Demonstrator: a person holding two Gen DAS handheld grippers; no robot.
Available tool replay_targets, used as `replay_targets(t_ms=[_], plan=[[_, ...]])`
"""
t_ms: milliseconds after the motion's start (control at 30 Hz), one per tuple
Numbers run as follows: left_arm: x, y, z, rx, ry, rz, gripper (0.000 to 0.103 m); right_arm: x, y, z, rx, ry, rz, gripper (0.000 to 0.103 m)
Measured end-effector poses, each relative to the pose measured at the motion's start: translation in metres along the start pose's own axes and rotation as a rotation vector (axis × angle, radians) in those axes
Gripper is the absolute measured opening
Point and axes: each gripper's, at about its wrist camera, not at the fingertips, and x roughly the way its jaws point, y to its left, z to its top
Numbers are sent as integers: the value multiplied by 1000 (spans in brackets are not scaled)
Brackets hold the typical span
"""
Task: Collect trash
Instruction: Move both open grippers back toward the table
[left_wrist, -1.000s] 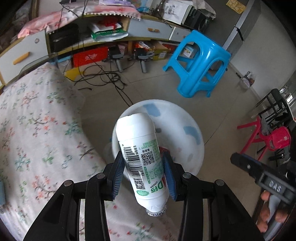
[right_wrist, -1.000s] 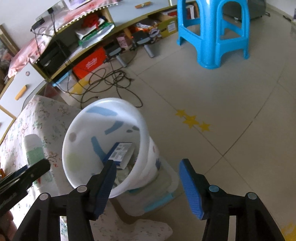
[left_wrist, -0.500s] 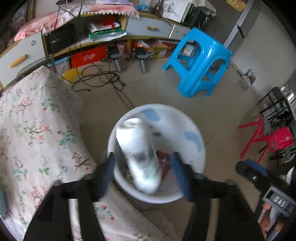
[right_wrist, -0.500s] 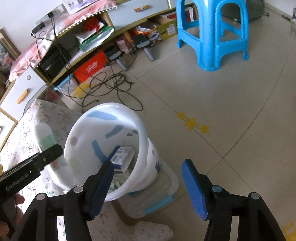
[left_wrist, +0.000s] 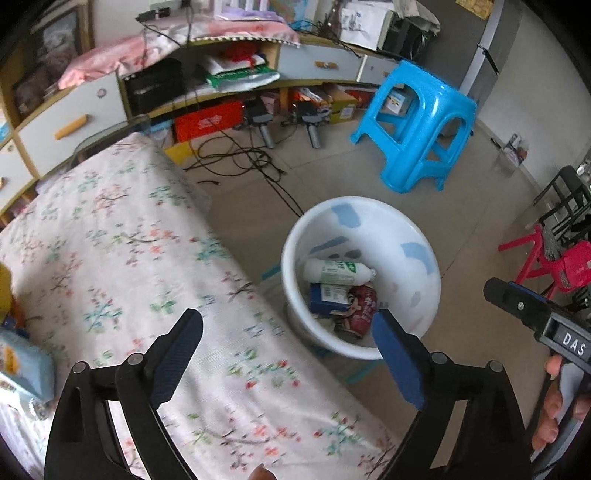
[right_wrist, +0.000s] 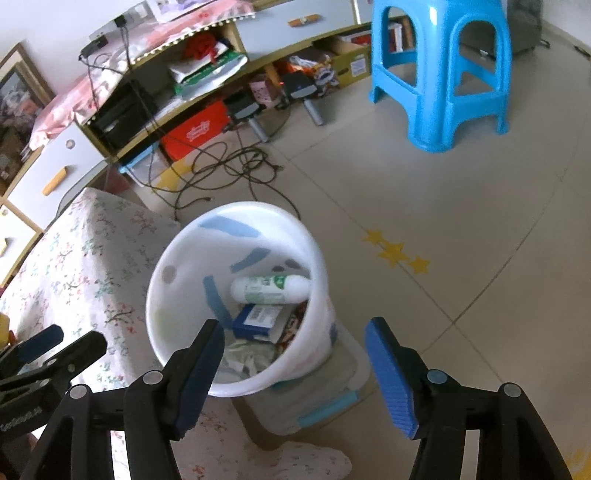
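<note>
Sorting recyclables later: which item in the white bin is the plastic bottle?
The white bottle with a green label, lying on its side atop the blue box and red packet.

Both wrist views are evenly lit by soft, diffuse daylight; shadows are faint and no hard glare appears. A mild sheen lies on the floor tiles (right_wrist: 461, 206) toward the right of the right wrist view, and on the top of the blue stool (left_wrist: 424, 107) in the upper right of the left wrist view. Strong fisheye distortion bends straight lines, and the corners fall to black. In the left wrist view, the flowered cloth (left_wrist: 110, 240) at lower left is smeared by motion blur. The white bin (right_wrist: 236, 306) at centre is reasonably sharp in both views.
</note>
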Motion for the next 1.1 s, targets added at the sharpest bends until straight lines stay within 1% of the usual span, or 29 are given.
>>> replay_targets(t_ms=[200,333,400,667,867,933,1033,1100], plan=[[-22,26,-17,-14,-40,30,99,3,23,-2,-38,5,14,71],[-37,48,-32,-39,-55,45,100,6,44,-6,-75,11,25,75],[-42,56,-38,-48,-58,54,102,7,53,-8,-95,13,31,76],[-64,103,-64,-104,-68,115,102,17,93,-17,-160,33,46,79],[-78,147,-82,-160,-69,194,102,25,125,-24,-211,45,57,81],[-83,163,-89,-184,-67,244,102,29,135,-26,-226,52,62,81],[-87,190,-98,-249,-51,329,102,34,151,-30,-252,59,67,81],[-88,210,-103,-311,-42,352,102,38,161,-33,-270,63,68,81]])
